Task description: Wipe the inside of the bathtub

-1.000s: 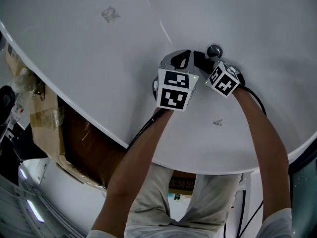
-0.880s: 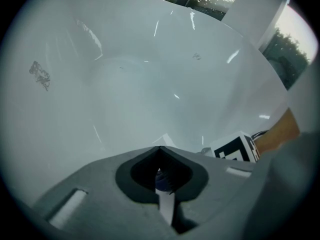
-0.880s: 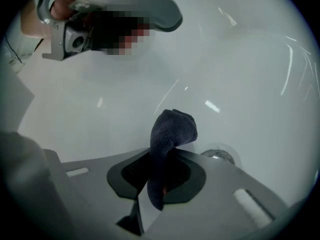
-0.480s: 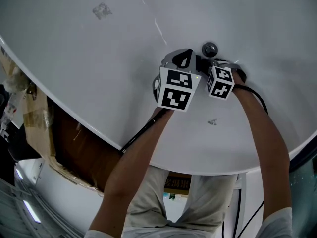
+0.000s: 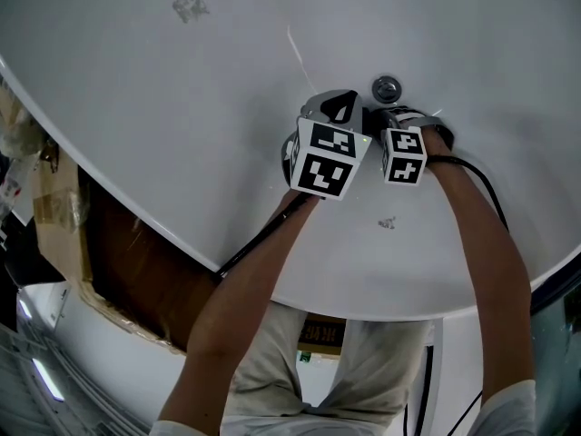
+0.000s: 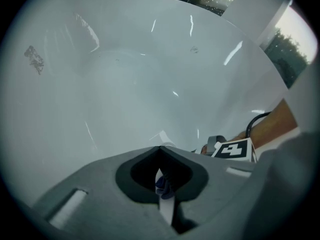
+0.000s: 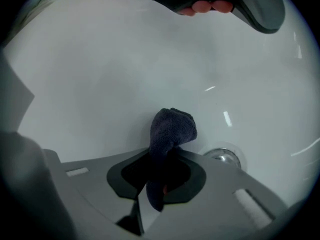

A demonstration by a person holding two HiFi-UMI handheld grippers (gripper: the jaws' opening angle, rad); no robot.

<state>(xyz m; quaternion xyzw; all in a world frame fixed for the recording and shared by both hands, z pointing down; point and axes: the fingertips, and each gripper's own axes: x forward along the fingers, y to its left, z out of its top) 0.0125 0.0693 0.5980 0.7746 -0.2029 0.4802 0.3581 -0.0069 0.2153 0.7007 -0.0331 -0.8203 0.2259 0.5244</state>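
**Cloth clamped on your right, both grippers down by the drain**

Far to the left, on the bathtub (image 5: 154,98) wall, sits a small grey mark (image 5: 189,6), well apart from where you are working.

Next comes your left gripper (image 5: 334,107). Its jaws are closed tip to tip and point across the white floor. A small bluish bit shows in the slot behind the tips, too small to name. It carries nothing that wipes, so I judge you hold it close alongside only to keep it out of the cloth's way.

Just beside it, your right gripper (image 7: 162,159) is clamped on the dark cloth (image 7: 171,126). The free end bulges out past the tips towards the tub floor, though I cannot tell whether it is touching. Gripping it low like this leaves a soft pad in front, so fabric rather than the jaws meets the enamel.

The drain (image 5: 387,88) lies just right of the cloth, near it but apart. I judge the floor around the drain to be the patch in hand.
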